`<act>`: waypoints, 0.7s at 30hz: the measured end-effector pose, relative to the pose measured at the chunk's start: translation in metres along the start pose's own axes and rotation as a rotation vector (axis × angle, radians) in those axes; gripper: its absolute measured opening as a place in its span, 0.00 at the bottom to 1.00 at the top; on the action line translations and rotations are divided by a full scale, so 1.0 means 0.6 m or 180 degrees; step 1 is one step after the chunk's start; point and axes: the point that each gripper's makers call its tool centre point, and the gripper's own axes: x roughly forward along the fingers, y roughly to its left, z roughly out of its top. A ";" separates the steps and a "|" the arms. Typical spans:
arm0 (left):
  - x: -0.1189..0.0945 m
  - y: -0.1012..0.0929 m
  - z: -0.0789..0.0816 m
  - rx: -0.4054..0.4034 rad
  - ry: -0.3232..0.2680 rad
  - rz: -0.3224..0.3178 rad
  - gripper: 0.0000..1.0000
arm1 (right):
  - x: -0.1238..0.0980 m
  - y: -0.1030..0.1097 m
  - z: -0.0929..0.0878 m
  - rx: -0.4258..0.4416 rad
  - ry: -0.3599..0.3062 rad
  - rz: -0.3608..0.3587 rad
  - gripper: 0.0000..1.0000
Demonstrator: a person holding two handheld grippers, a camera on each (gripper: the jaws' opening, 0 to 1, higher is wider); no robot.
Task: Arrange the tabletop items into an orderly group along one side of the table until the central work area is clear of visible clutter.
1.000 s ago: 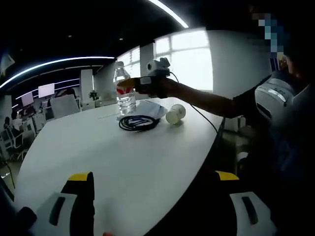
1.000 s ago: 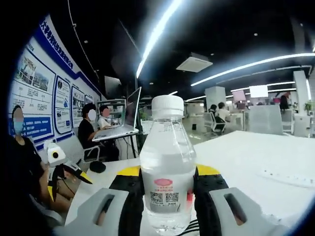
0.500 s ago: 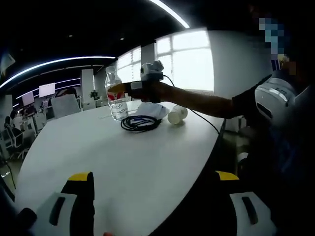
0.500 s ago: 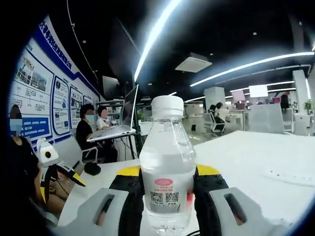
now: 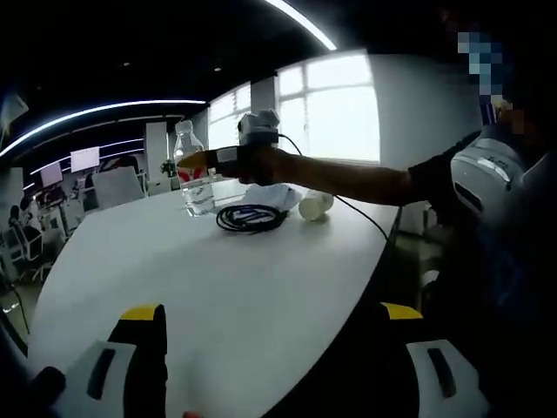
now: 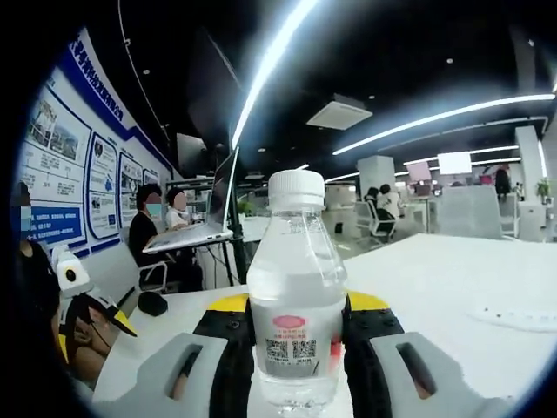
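A clear water bottle (image 6: 296,296) with a white cap and red label stands upright between the jaws of my right gripper (image 6: 296,348), which is shut on it. In the left gripper view the same bottle (image 5: 195,178) hangs just above the white table (image 5: 209,279), held by the right gripper (image 5: 228,159) at the end of a person's outstretched arm. A coiled black cable (image 5: 251,217), a crumpled white paper (image 5: 277,195) and a tipped paper cup (image 5: 313,205) lie at the table's far side. My left gripper (image 5: 270,366) is open over the near edge, holding nothing.
A person (image 5: 496,209) stands at the right of the table. Office chairs and desks (image 5: 113,185) stand beyond the far edge. In the right gripper view, seated people (image 6: 161,231) and an open laptop (image 6: 204,231) are at the left, and the left gripper (image 6: 74,292) shows low left.
The right gripper has carried the bottle leftward along the table's far side, away from the cable and cup. The left gripper has stayed still.
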 end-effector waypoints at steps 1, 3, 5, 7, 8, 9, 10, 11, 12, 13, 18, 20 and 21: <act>-0.002 0.000 0.001 0.0003 -0.0006 0.0006 1.00 | 0.008 -0.002 0.001 0.0017 -0.0022 -0.0014 0.36; -0.002 0.000 0.001 0.0009 -0.0009 0.0006 1.00 | 0.011 -0.002 0.000 0.0008 -0.0030 -0.0021 0.36; -0.006 -0.002 0.004 0.0030 -0.0028 0.0010 1.00 | 0.026 -0.006 -0.005 -0.0032 0.0009 -0.0056 0.36; -0.008 -0.003 0.006 0.0031 -0.0037 0.0023 1.00 | 0.034 -0.003 -0.014 -0.0027 0.0014 -0.0062 0.36; -0.009 -0.002 0.006 0.0028 -0.0039 0.0027 1.00 | 0.038 0.000 -0.019 -0.0011 0.0017 -0.0043 0.36; -0.010 -0.003 0.006 0.0024 -0.0040 0.0027 1.00 | 0.034 0.010 -0.025 -0.0016 0.0025 -0.0037 0.36; -0.011 -0.003 0.005 0.0023 -0.0040 0.0031 1.00 | 0.036 0.016 -0.032 -0.0038 0.0056 -0.0032 0.36; -0.011 -0.002 0.005 0.0023 -0.0040 0.0034 1.00 | 0.041 0.019 -0.036 -0.0072 0.0073 -0.0020 0.36; -0.012 -0.002 0.004 0.0018 -0.0037 0.0037 1.00 | 0.046 0.023 -0.040 -0.0093 0.0077 0.0006 0.36; -0.012 -0.002 0.004 0.0017 -0.0037 0.0038 1.00 | 0.048 0.025 -0.042 -0.0092 0.0082 0.0023 0.36; -0.011 -0.004 0.002 0.0002 -0.0029 0.0035 1.00 | 0.054 0.039 -0.046 -0.0160 -0.0015 0.0245 0.36; -0.012 -0.005 0.001 -0.0001 -0.0024 0.0038 1.00 | 0.054 0.045 -0.043 -0.0144 -0.0073 0.0338 0.36; -0.012 -0.006 0.000 -0.0001 -0.0018 0.0038 1.00 | 0.051 0.051 -0.049 -0.0102 -0.0102 0.0413 0.36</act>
